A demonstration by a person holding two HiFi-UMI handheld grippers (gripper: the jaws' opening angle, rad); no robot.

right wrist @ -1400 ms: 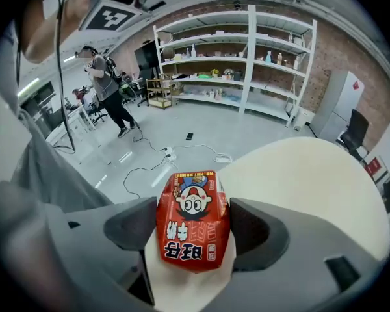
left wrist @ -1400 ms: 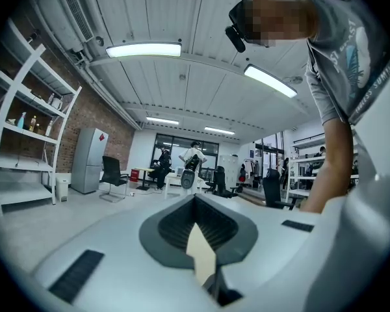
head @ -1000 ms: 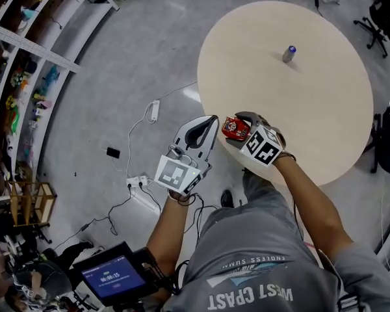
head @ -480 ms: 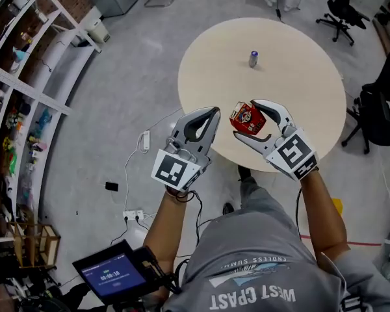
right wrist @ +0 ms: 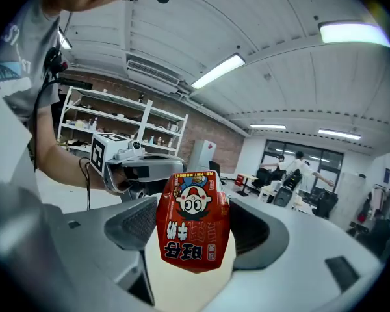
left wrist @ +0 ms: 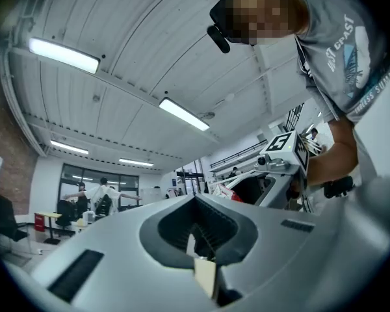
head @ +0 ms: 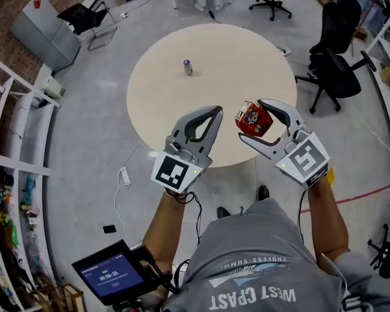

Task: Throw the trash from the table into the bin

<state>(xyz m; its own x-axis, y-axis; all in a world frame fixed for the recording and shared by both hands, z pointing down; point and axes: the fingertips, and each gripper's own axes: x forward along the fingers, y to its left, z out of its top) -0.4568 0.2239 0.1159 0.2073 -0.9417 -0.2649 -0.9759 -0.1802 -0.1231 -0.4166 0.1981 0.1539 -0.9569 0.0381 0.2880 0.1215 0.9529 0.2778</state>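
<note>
Red and crumpled, a small drink carton (head: 252, 118) sits clamped between the two fingers of the right gripper (head: 257, 123) in the head view. It is held in the air over the near right rim of the round beige table (head: 247, 51). The left gripper (head: 207, 117) hangs just beside it over the near rim, its fingers pressed together with nothing in them. A small can (head: 188, 67) stands upright on the far left part of the tabletop, well in from the rim. Black office chairs (head: 335, 64) stand on the grey floor past the table's right side.

In the left gripper view the two pale jaws meet at their tips and the hollow behind them is empty. The other gripper and a sliver of the carton show beyond them, under a white ceiling with strip lights (left wrist: 182, 114).

In the right gripper view the carton fills the centre, upright, a cartoon face on its front, pinched at both sides by the jaws.
</note>
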